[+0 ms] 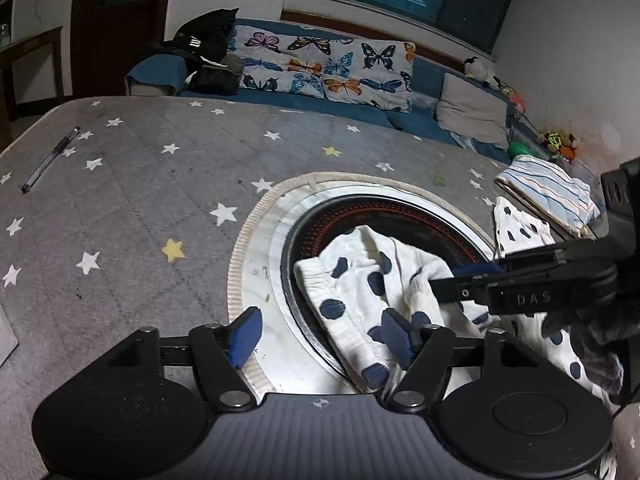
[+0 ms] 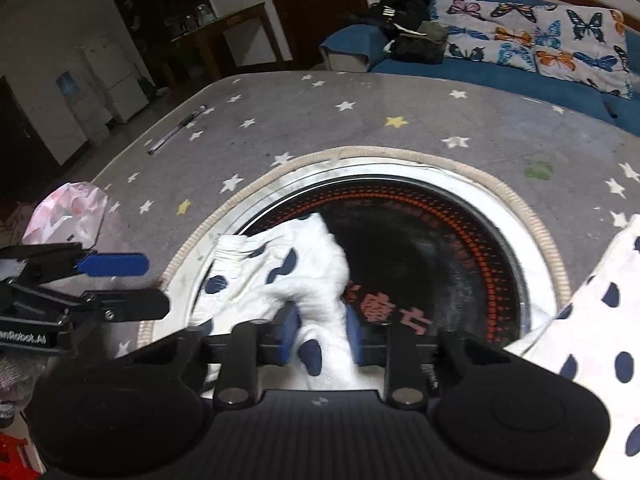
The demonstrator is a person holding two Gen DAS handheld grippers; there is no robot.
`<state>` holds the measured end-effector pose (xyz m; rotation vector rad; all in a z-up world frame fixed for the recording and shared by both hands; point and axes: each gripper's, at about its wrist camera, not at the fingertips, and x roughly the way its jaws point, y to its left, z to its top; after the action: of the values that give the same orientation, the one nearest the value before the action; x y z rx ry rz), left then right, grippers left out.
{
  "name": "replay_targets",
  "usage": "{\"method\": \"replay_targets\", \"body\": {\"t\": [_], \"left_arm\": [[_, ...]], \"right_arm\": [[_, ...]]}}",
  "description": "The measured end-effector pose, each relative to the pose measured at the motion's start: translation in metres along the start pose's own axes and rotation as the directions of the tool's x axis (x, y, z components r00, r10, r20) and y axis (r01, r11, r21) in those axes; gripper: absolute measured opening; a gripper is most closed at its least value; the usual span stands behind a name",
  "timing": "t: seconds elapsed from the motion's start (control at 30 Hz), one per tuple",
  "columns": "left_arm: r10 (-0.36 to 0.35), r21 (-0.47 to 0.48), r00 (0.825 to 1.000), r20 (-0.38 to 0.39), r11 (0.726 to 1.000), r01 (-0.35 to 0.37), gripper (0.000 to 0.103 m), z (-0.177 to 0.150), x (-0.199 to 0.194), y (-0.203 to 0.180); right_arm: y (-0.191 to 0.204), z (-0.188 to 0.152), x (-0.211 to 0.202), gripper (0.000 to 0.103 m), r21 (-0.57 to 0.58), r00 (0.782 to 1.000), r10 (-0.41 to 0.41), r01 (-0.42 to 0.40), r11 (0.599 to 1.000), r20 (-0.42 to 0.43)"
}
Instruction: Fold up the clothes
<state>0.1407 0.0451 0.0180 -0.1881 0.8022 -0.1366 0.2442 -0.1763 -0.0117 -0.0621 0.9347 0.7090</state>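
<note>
A white garment with navy dots (image 1: 360, 280) lies crumpled over the round black cooktop (image 1: 400, 216) set into the star-patterned table. In the right wrist view my right gripper (image 2: 321, 334) is shut on a bunched fold of this garment (image 2: 280, 280), the cloth pinched between its blue pads. It enters the left wrist view from the right as my right gripper (image 1: 448, 282), nipping the same fold. My left gripper (image 1: 320, 336) stands open at the garment's near edge, its right pad over the cloth and nothing pinched. It also shows as my left gripper (image 2: 154, 285), jaws apart, at the left.
A second dotted cloth (image 1: 516, 224) and a folded striped cloth (image 1: 548, 192) lie at the table's right. A pen (image 1: 50, 160) rests far left. A pink bag (image 2: 68, 212) sits at the left edge. A blue sofa (image 1: 360, 108) with a butterfly blanket runs behind.
</note>
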Motion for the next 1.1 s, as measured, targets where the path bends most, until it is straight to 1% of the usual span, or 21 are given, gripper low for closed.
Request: {"method": "replay_targets", "body": {"t": [0.07,0.17,0.23,0.33,0.4,0.43,0.47,0.53,0.63,0.67,0.77,0.87,0.97,1.03,1.1], "left_arm": [[0.006,-0.007,1.0,0.005,1.0,-0.006,0.079,0.002,-0.001,0.003],[0.02,-0.022,1.0,0.021,1.0,-0.02,0.088,0.004,-0.006,0.007],[0.03,-0.034,0.999,0.036,0.999,-0.028,0.089,0.006,-0.01,0.01],[0.044,-0.05,0.997,0.06,0.998,-0.041,0.093,0.009,-0.018,0.014],[0.052,-0.058,0.996,0.078,0.997,-0.048,0.099,0.01,-0.024,0.015],[0.053,-0.059,0.995,0.086,0.997,-0.048,0.1,0.011,-0.027,0.015],[0.052,-0.057,0.995,0.091,0.997,-0.047,0.102,0.011,-0.029,0.015],[0.052,-0.046,0.995,0.087,0.998,-0.048,0.103,0.009,-0.029,0.013],[0.058,-0.031,0.996,0.072,0.998,-0.055,0.103,0.003,-0.027,0.011],[0.063,-0.028,0.996,0.066,0.998,-0.061,0.103,0.0,-0.027,0.012],[0.079,-0.024,0.995,0.06,0.997,-0.078,0.103,-0.007,-0.027,0.017],[0.096,-0.032,0.993,0.067,0.995,-0.094,0.103,-0.009,-0.029,0.026],[0.104,-0.028,0.993,0.064,0.994,-0.102,0.101,-0.01,-0.027,0.03],[0.107,-0.017,0.993,0.054,0.994,-0.107,0.1,-0.011,-0.024,0.029],[0.106,-0.007,0.993,0.042,0.994,-0.106,0.096,-0.013,-0.021,0.028]], "right_arm": [[0.007,0.0,-0.001,0.008,-0.026,1.0,-0.004,0.004,1.0,0.014],[0.023,-0.002,-0.014,0.005,-0.074,0.998,-0.008,0.012,0.997,0.062],[0.04,-0.005,-0.023,0.005,-0.134,0.995,-0.01,0.023,0.991,0.098],[0.07,-0.013,-0.037,0.005,-0.241,0.99,0.003,0.032,0.97,0.141],[0.093,-0.02,-0.042,0.005,-0.319,0.989,0.015,0.034,0.947,0.15],[0.104,-0.025,-0.042,0.005,-0.353,0.989,0.026,0.027,0.935,0.146],[0.114,-0.03,-0.04,0.005,-0.382,0.99,0.044,0.009,0.924,0.131],[0.13,-0.041,-0.035,0.006,-0.422,0.993,0.078,-0.033,0.906,0.09],[0.142,-0.052,-0.027,0.012,-0.468,0.995,0.091,-0.063,0.882,0.038],[0.141,-0.053,-0.029,0.012,-0.46,0.994,0.103,-0.079,0.884,0.027],[0.136,-0.052,-0.039,0.018,-0.442,0.991,0.137,-0.12,0.889,0.006],[0.123,-0.047,-0.058,0.018,-0.413,0.99,0.14,-0.114,0.904,0.032],[0.101,-0.031,-0.064,0.018,-0.325,0.99,0.114,-0.082,0.942,0.08],[0.08,-0.017,-0.062,0.018,-0.226,0.989,0.097,-0.069,0.972,0.114],[0.06,-0.008,-0.058,0.02,-0.138,0.987,0.068,-0.048,0.989,0.145]]}}
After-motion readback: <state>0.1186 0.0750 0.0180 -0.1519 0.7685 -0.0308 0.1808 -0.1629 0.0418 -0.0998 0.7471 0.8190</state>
